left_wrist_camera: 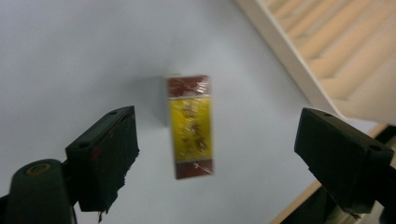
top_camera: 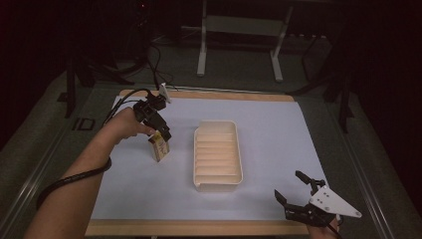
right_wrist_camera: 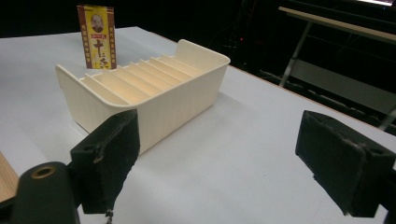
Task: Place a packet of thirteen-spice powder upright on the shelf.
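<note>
Here, left tongs (left_wrist_camera: 215,154) agape above upright box (left_wrist_camera: 190,126), beside tray (top_camera: 218,155).

The left gripper (top_camera: 160,130) hangs just above the small box (top_camera: 159,147), its 2 jaws spread wide. The right gripper (top_camera: 292,189) sits well right of that box, jaws also apart.

Slotted bin (top_camera: 218,155) mid-table on sheet (top_camera: 278,129); upright box (top_camera: 159,146) just left of it; left gripper (top_camera: 160,130) above box.

Box top (left_wrist_camera: 190,126): print blurred, unreadable.
Tray (left_wrist_camera: 327,56): cut off by top and right edges.
Right hand (top_camera: 323,230): cropped at bottom edge.
</note>
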A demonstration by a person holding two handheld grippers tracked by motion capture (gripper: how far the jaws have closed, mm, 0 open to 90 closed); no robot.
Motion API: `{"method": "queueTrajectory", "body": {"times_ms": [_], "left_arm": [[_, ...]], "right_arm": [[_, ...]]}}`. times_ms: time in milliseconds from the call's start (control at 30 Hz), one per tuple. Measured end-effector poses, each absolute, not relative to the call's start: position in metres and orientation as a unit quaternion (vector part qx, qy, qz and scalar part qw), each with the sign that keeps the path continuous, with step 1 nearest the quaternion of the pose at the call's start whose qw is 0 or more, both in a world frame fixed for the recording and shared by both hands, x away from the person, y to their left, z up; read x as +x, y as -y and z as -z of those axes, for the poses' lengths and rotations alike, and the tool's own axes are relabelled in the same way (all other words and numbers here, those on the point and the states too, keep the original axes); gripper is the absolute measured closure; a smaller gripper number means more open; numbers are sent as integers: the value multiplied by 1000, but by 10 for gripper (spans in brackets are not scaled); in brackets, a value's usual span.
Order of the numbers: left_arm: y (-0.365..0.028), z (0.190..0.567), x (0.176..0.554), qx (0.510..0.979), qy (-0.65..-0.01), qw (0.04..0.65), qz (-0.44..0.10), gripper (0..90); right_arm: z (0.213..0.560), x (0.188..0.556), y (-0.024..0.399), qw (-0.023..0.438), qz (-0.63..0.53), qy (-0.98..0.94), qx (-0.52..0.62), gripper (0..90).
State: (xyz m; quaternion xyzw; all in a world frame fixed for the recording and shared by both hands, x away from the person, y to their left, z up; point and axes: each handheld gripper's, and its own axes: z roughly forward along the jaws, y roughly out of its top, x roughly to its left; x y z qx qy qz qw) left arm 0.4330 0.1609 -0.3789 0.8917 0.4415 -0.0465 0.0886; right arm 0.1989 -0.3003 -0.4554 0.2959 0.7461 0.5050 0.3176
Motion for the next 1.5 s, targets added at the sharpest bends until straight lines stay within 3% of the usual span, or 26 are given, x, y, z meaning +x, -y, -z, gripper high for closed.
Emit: {"method": "queueTrajectory", "body": {"times_ms": [167, 267, 533, 867, 1100, 1500], "left_arm": [[-159, 389, 437, 898, -433, 62, 42, 179], [-159, 393, 439, 899, -430, 61, 48, 313], [-158, 406, 444, 901, -427, 54, 52, 339], [-157, 421, 446, 904, -422, 32, 56, 441], [-159, 422, 447, 907, -418, 24, 52, 636], [-151, 416, 442, 926, -375, 14, 41, 676]], "right_arm": [[456, 199, 299, 313, -504, -750, 292, 138], [456, 199, 300, 308, -507, -750, 294, 138], [456, 201, 301, 301, -510, -749, 297, 138], [456, 200, 300, 300, -508, -753, 293, 139], [456, 200, 299, 298, -508, -754, 291, 139], [456, 199, 300, 296, -510, -753, 291, 140]]}}
